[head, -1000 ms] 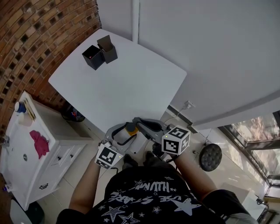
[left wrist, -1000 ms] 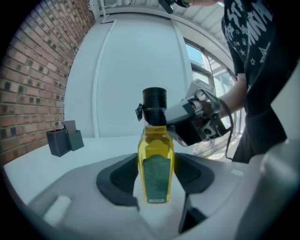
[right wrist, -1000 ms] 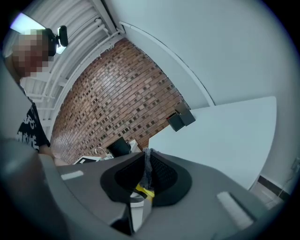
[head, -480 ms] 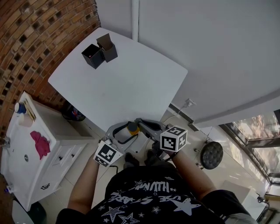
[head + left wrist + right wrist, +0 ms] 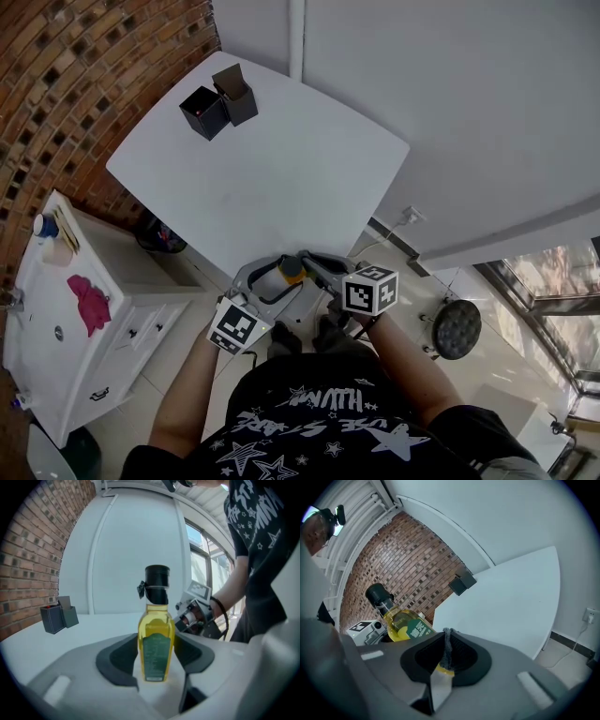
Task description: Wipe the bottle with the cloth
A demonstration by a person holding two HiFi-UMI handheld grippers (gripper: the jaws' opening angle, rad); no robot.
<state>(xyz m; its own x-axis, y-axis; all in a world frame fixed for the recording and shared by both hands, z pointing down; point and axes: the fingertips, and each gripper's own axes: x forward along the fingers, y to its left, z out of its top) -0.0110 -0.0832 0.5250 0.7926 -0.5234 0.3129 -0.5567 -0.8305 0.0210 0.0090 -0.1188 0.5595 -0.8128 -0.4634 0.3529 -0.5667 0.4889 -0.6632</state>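
Currently upright, cap up, bottle [image 5: 155, 627] sits clamped in left gripper [image 5: 157, 657]; right gripper [image 5: 446, 662] jaws pinch cloth [image 5: 446, 641].

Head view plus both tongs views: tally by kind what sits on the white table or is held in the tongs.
bottle, held: 1
cloth, held: 1
boxes, on the table: 2
Total: 4
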